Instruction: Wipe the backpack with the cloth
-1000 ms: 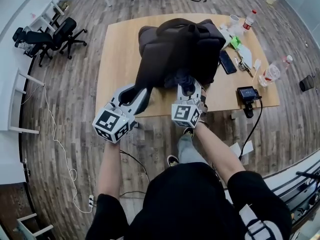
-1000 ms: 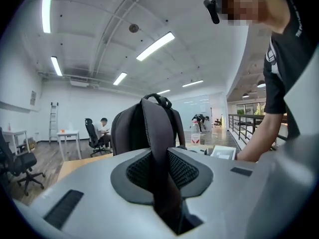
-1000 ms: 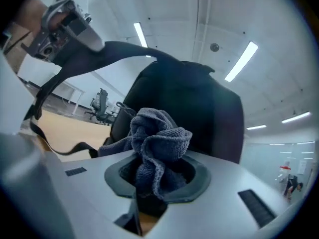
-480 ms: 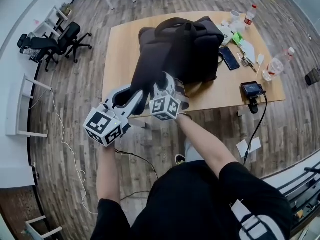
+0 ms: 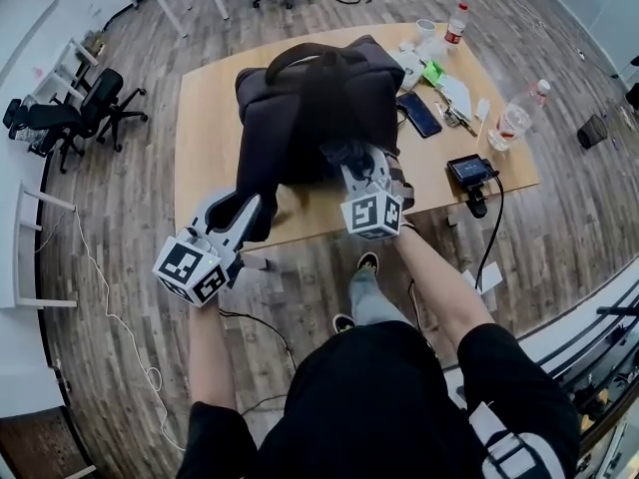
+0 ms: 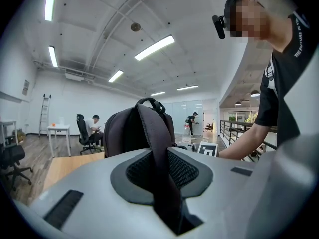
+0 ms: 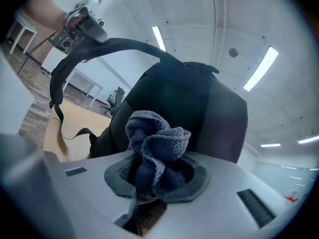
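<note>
A dark backpack (image 5: 310,108) stands upright on the wooden table (image 5: 205,118). My left gripper (image 5: 258,208) is at its near left side, shut on a shoulder strap (image 6: 159,173) that runs from the bag (image 6: 129,133) down between the jaws. My right gripper (image 5: 356,163) is at the bag's near right side, shut on a bunched grey-blue cloth (image 7: 157,148). The cloth (image 5: 339,151) lies against the backpack's dark fabric (image 7: 209,113). The bag's near face under the right gripper is hidden.
To the right of the bag on the table lie a phone (image 5: 419,113), a small camera with a cable (image 5: 469,173), two bottles (image 5: 512,123) (image 5: 456,23) and small items. Office chairs (image 5: 75,113) stand on the floor at the left. My legs are below the table's near edge.
The right gripper with the cloth swept left across the backpack's near side, then came back to the right. The left gripper kept its hold on the strap.
</note>
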`<state>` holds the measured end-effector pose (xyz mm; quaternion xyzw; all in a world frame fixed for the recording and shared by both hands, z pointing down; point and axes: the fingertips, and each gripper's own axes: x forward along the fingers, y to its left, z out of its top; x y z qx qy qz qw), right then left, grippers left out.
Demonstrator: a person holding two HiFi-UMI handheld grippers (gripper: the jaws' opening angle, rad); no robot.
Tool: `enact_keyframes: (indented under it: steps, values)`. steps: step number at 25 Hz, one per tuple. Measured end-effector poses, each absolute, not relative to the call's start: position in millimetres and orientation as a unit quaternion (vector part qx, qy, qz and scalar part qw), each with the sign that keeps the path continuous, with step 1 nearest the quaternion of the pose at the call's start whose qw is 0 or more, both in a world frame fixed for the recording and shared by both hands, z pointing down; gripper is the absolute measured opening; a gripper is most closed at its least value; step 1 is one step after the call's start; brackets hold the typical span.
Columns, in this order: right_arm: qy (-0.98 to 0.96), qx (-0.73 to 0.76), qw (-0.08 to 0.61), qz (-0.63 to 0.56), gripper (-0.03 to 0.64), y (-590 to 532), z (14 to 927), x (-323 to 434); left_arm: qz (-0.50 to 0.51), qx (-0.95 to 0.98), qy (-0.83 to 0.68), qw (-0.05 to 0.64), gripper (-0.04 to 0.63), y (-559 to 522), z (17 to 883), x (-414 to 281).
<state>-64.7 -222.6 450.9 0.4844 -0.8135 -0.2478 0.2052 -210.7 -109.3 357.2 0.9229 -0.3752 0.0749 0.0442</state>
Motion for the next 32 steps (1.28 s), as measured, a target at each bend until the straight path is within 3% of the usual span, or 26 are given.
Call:
enact_keyframes:
  steps: [7, 10, 16, 32]
  values:
    - [-0.764, 0.61, 0.195, -0.084, 0.097, -288.8, 467.7, 56.8, 0.07, 0.928, -0.362, 0.051, 0.092, -105.3, 352.4, -207.8]
    - [-0.775, 0.613, 0.153, 0.001, 0.097, -311.3, 471.9, 68.6, 0.063, 0.929, -0.36, 0.058, 0.092, -103.8, 353.7, -208.1]
    - [-0.81, 0.581, 0.066, 0.045, 0.091, -291.8, 474.0, 45.3, 0.07, 0.928, -0.363, 0.051, 0.092, -106.6, 353.9, -209.9]
    - [-0.848, 0.524, 0.061, 0.04, 0.091, -216.2, 469.0, -91.3, 0.055, 0.935, -0.344, 0.069, 0.092, -102.4, 343.5, -205.6]
